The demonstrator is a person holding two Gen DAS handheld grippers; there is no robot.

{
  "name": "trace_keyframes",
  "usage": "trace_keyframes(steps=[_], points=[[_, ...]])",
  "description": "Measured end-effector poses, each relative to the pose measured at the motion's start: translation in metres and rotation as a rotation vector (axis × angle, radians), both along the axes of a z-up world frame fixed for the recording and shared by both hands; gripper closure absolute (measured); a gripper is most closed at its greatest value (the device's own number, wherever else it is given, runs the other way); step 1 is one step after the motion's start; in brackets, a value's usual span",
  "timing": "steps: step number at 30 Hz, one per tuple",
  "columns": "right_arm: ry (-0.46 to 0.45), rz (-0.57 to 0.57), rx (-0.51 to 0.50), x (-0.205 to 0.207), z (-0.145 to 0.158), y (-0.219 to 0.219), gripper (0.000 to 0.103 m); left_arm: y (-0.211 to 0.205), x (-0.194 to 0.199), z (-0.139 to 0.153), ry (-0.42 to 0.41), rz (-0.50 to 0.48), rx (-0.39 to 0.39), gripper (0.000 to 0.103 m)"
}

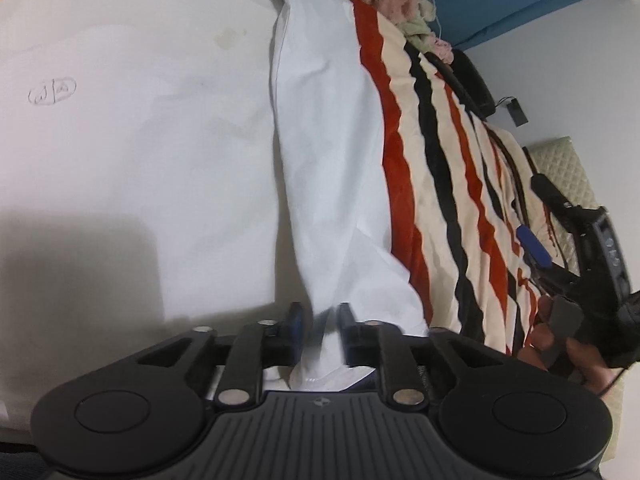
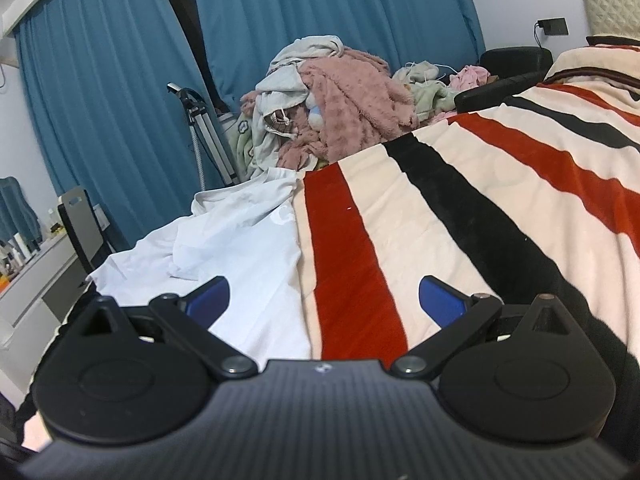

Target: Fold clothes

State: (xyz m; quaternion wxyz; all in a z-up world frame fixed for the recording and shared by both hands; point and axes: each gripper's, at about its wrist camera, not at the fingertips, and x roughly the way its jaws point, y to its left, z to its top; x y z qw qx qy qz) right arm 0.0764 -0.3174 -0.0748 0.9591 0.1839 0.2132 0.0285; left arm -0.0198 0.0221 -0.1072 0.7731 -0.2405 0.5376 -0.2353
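A white garment (image 1: 328,152) lies on the striped blanket (image 1: 440,168), stretched long toward the far clothes pile. My left gripper (image 1: 319,320) is shut on a bunched end of the white garment. In the right wrist view the white garment (image 2: 240,240) lies flat at the left on the striped blanket (image 2: 460,216). My right gripper (image 2: 325,298) is open and empty, just above the garment's right edge and the blanket. The right gripper also shows in the left wrist view (image 1: 560,248), held in a hand at the right.
A pile of clothes (image 2: 340,100), pink, grey and green, sits at the far end of the bed. Blue curtains (image 2: 120,80) hang behind. A dark chair (image 2: 80,224) and a desk stand at the left. A white panel (image 1: 120,140) fills the left wrist view's left.
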Motion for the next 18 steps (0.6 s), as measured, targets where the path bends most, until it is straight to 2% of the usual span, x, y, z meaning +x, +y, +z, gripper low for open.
trace_keyframes(steps=[1, 2, 5, 7, 9, 15, 18], points=[[0.002, 0.003, 0.000, -0.002, 0.000, 0.002, 0.000, -0.002, -0.001, -0.001, 0.002, -0.008, 0.007, 0.064], [0.005, 0.006, -0.001, -0.005, 0.000, 0.005, 0.000, -0.003, -0.002, -0.003, 0.003, -0.015, 0.014, 0.063], [0.011, 0.017, -0.036, -0.012, 0.000, 0.016, 0.000, -0.008, -0.006, -0.007, 0.009, -0.038, 0.034, 0.068], [0.002, 0.025, -0.067, -0.018, 0.002, 0.024, 0.000, -0.010, -0.008, -0.008, 0.016, -0.049, 0.045, 0.088], [-0.008, 0.032, -0.092, -0.025, 0.006, 0.031, 0.000, -0.010, -0.012, -0.005, 0.014, -0.053, 0.052, 0.098], [-0.038, 0.041, -0.136, -0.042, 0.016, 0.045, 0.000, -0.012, -0.040, 0.016, -0.084, -0.048, 0.134, 0.099], [-0.033, 0.057, -0.136, -0.050, 0.017, 0.051, 0.000, -0.012, -0.053, 0.030, -0.154, -0.039, 0.169, 0.095]])
